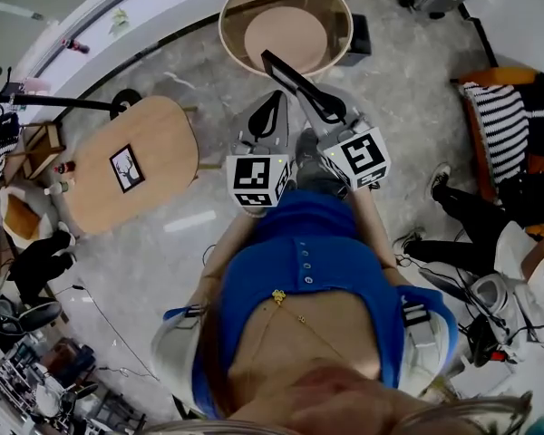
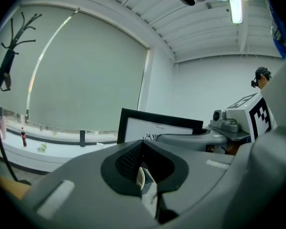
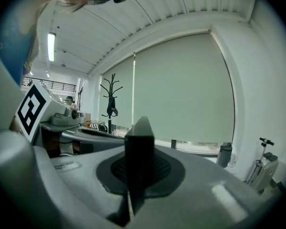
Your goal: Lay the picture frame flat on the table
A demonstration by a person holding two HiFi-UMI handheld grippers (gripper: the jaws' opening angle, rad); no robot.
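Black picture frame [image 1: 290, 75], held up in the air, not on any table. In the right gripper view we see it edge-on, a dark upright slab rising from between the jaws. In the left gripper view its white print and black border face us, upright and wider than tall.

Right gripper [image 1: 330, 107] is clenched on one edge of the frame, pads pressing both faces. From the head view the frame sticks out ahead and to the left of that gripper. It hangs over grey floor [image 1: 208, 220], near a round wooden table with a raised rim [image 1: 225, 27].

Left gripper [image 1: 270, 116] sits just beside the right one, and we see no contact with the frame. Its jaws are closed together. A small pale sliver shows at the seam, and we cannot tell what it is.

Both grippers are held out in front of the person's blue shirt [image 1: 308, 261], marker cubes side by side.

Further left stands an oval wooden table [image 1: 168, 130], well apart from the grippers. A second small frame [image 1: 127, 168] with a deer print lies flat on it.

At the right side of the floor we note a chair with a striped cushion [image 1: 503, 120]. In the right gripper view, a coat stand [image 3: 111, 101] stands before a pale roller blind [image 3: 181, 94].
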